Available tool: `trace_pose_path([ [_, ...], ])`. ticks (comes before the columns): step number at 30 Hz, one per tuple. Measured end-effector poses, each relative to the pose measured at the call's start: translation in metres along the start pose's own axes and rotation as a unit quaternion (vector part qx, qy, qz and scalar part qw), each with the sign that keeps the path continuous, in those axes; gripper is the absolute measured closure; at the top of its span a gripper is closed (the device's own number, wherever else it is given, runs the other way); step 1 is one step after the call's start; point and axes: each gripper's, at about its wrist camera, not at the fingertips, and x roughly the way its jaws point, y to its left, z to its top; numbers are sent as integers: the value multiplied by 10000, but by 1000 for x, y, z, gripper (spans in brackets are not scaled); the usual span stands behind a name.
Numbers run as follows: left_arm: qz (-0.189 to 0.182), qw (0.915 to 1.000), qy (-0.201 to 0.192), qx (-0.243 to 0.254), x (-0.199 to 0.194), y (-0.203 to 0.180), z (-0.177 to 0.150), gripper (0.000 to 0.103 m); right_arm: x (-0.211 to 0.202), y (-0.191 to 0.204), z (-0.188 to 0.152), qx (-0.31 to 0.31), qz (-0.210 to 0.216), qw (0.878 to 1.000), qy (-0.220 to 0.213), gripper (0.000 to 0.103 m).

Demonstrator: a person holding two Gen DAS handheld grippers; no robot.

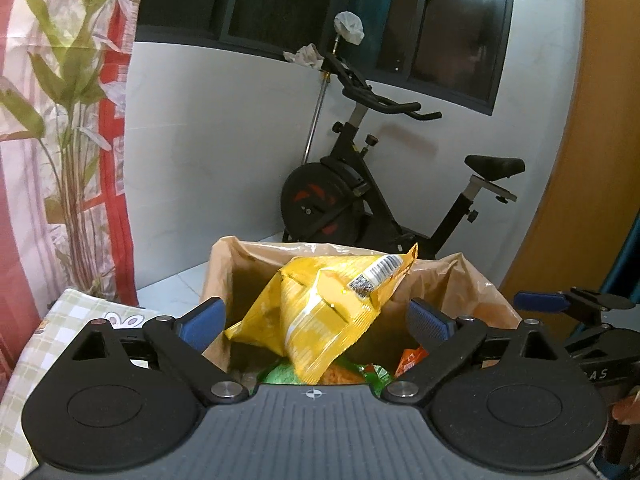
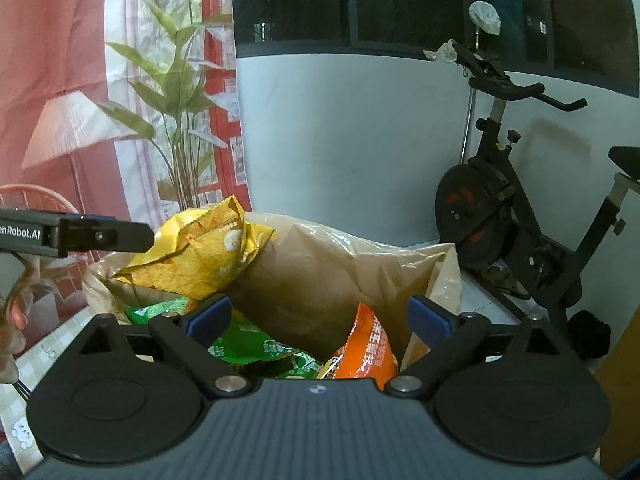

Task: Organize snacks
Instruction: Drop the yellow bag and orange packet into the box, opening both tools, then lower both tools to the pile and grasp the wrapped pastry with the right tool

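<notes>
The yellow snack packet [image 1: 320, 320] perches half in and half out of the brown plastic bag [image 1: 472, 288], propped on the green packets [image 2: 256, 344] beneath with its barcoded corner poking above the rim, so the likeliest slip is that it slides off the pile and tips over the bag's soft edge, or that a nudge folds the limp wall inward and spills the lot. The left gripper [image 1: 320, 312] has its blue fingers [image 1: 206, 316] spread wide on either side of the yellow packet, apparently not pinching it; whether a pad brushes it I cannot tell. The right gripper [image 2: 320, 316] is likewise wide open and empty, hovering above the orange packet [image 2: 364, 348] and the green ones at the bag's near right.
</notes>
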Motion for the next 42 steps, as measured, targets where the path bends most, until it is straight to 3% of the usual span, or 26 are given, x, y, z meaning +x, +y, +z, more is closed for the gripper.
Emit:
trace_pose_path([
  [13,28,9999,-37,-122,-35,14,-19,5,-25,6,-13,92,112,9998,-125,6],
  [25,328,9995,1,-36,-75,22,-94,7,-69,24,-68,-106,614,9975,-329,6],
  [30,369,9991,136,-127,-72,23,-125,7,-69,31,-108,-218,610,9979,-70,6],
  [42,365,9968,700,-102,-59,18,-177,12,-51,35,-188,-340,488,9929,1033,6],
])
